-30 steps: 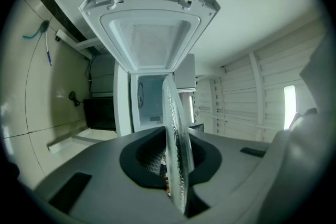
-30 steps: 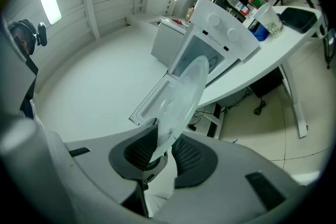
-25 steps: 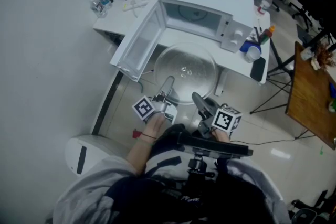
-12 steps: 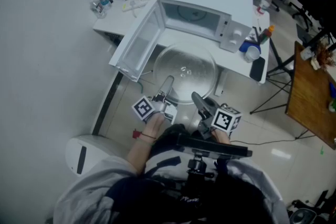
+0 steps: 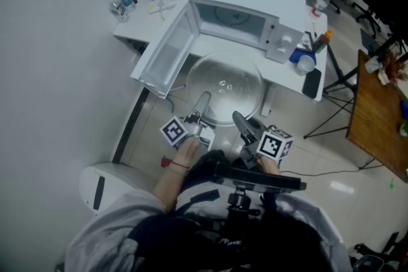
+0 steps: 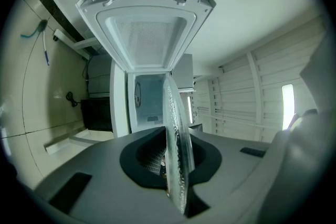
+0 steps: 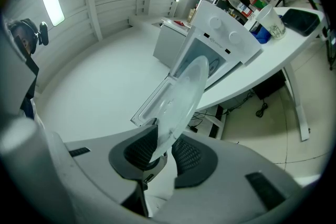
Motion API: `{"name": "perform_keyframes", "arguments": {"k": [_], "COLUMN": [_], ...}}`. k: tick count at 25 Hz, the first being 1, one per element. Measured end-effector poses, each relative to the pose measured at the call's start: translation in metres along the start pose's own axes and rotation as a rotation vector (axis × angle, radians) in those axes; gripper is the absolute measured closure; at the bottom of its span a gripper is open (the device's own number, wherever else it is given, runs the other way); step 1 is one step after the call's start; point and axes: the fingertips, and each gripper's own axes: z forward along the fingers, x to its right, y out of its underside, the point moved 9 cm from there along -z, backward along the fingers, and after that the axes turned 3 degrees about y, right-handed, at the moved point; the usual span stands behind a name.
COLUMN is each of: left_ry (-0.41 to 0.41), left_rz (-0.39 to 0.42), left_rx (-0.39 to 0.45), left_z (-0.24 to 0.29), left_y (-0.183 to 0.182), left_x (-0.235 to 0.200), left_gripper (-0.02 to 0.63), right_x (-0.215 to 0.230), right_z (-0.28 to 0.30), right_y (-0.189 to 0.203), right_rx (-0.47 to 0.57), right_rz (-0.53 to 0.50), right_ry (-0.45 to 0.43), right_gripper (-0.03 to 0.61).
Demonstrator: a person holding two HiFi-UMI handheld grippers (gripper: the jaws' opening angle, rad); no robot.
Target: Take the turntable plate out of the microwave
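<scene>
Glass turntable plate (image 5: 224,86), round, dimpled, pinched by left gripper (image 5: 204,100), right gripper (image 5: 238,118).

Both grippers clamp the plate's near rim, held out in front of the body.
The left gripper (image 5: 204,99), in the left hand (image 5: 187,153), angles slightly up and inward, its jaws closed tight on the edge of the plate (image 5: 224,87). The right gripper (image 5: 238,117), in the right hand (image 5: 268,165), lies about level, its jaws set wider with both pads pressing the rim. The hands sit side by side, close to the torso; the left forearm (image 5: 169,181) reaches forward, and each marker cube faces up.
</scene>
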Motion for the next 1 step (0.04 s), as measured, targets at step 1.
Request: {"name": "perform_keyframes", "arguments": {"k": [1], "left_ry": [0.001], "left_rz": [0.001], "left_rx": [0.001], "left_z": [0.0002], "left_y": [0.0006], "left_x": [0.0001], "left_gripper": [0.599], "right_x": [0.0014], "right_z": [-0.0007], "right_y": [0.0002], "right_rx": [-0.002], "right_rz": [-0.002], "right_ry": [0.001], "right_gripper": [0.485]}}
